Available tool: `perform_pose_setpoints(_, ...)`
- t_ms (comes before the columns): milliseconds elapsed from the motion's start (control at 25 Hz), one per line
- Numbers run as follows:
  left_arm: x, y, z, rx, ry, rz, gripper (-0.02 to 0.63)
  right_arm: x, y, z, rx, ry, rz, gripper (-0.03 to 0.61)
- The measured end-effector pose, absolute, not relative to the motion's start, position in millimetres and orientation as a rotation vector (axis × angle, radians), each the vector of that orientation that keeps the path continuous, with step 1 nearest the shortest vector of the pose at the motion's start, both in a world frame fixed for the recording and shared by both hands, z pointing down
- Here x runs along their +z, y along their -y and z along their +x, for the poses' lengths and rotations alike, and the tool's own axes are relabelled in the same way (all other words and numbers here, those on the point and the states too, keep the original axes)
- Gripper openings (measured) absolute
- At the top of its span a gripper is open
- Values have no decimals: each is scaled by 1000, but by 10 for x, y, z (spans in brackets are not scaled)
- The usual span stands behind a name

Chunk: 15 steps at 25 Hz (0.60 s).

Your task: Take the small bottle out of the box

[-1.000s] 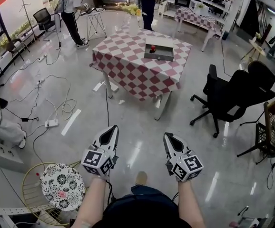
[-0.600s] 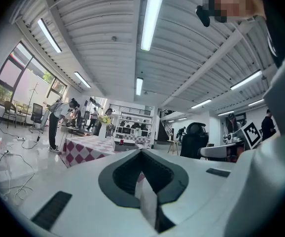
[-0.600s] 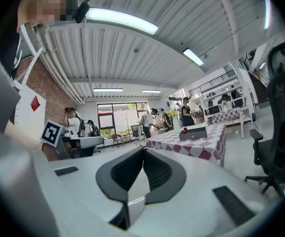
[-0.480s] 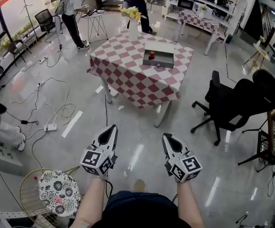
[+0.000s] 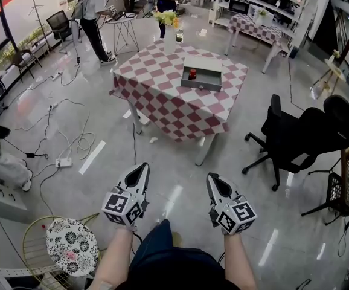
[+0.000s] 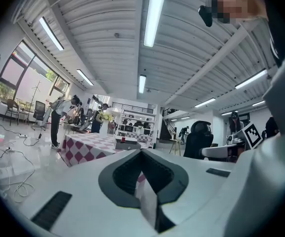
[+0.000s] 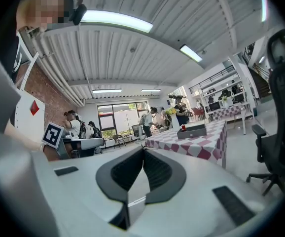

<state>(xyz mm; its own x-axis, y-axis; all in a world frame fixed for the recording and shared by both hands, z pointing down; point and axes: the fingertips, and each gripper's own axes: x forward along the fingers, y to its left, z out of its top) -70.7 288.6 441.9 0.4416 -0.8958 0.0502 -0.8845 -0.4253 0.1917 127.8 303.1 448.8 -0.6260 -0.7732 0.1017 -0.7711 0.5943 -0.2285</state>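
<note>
The left tongs (image 5: 144,167) sit at lower centre-left of the head view and the right tongs (image 5: 211,178) at lower centre-right. Both are held out roughly level above the glossy floor (image 5: 180,168), with their tips pointing toward the top of the frame. Both tongs are closed: in each gripper view the two jaws meet along a single line with nothing between them. Neither pair touches any object. The box (image 5: 201,74) is grey, shallow and open-topped. It lies on the tabletop (image 5: 156,86), which carries a red-and-white check cloth and stands in the upper centre of the head view, well apart from both tongs. The bottle (image 5: 192,74), small and red, stands upright inside the box, toward its left side in the frame. Yellow flowers (image 5: 168,18) stand at the far edge of the tabletop, above and left of the box in the frame. A black chair (image 5: 304,132) stands on the floor at the right of the frame, apart from the tabletop. Cables (image 5: 72,141) lie loose on the floor at the left.
</note>
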Motion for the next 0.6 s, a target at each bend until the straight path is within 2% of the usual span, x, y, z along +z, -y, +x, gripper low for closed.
perform_pose_setpoints(600,4490,-2373,-708,-101,1570,2497,3,4550,-2561,1288,-404,-2783,-1360,5)
